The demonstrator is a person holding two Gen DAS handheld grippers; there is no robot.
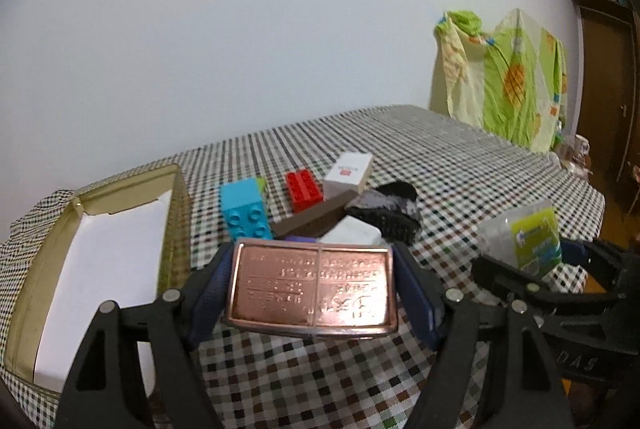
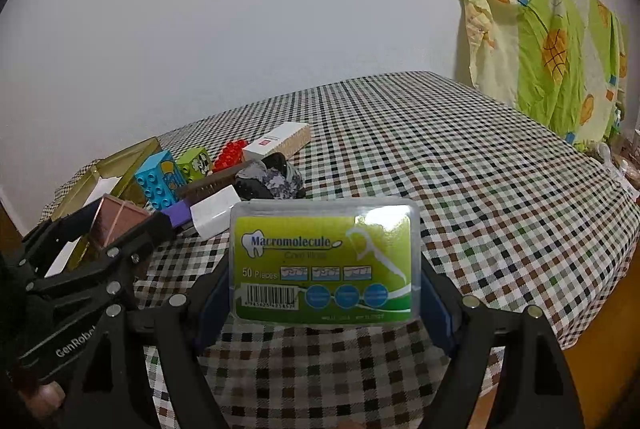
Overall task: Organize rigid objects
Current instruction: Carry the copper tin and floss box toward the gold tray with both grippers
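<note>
My left gripper is shut on a copper-coloured metal tin, held above the checked tablecloth just right of an open gold tin box with a white lining. My right gripper is shut on a clear floss-pick box with a green label, held above the cloth. The left gripper with the copper tin shows at the left of the right wrist view. The floss-pick box shows at the right of the left wrist view.
A pile lies beyond the grippers: a blue brick, a red brick, a white carton, a brown bar, a black hair claw, a white block. Green-yellow cloth hangs at the table's far right.
</note>
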